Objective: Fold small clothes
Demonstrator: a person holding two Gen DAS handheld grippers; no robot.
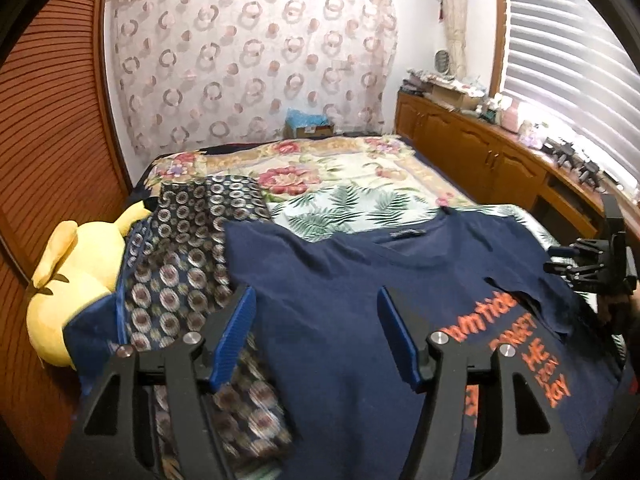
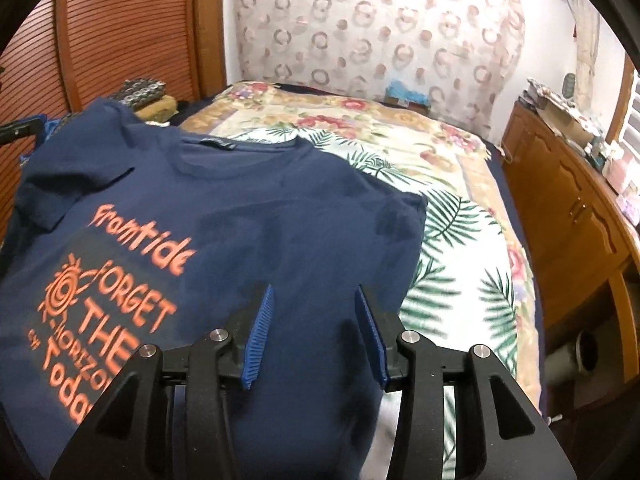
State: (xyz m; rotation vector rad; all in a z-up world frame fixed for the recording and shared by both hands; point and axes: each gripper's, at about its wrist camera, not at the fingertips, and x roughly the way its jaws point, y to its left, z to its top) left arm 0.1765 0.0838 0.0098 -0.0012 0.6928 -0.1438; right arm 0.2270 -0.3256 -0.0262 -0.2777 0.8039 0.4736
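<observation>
Navy T-shirt [image 2: 248,216] spread print-up, centre-left of frame, on floral bedspread [image 2: 460,248], unfolded; left gripper [image 1: 316,336] and right gripper [image 2: 314,332] spread, holding nothing; next, probably, pinching a side edge.

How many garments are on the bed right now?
2. The navy T-shirt with orange print lies spread in front of both claws; a circle-patterned cloth lies left of it, next to the yellow plush toy. More may be hidden underneath.
</observation>
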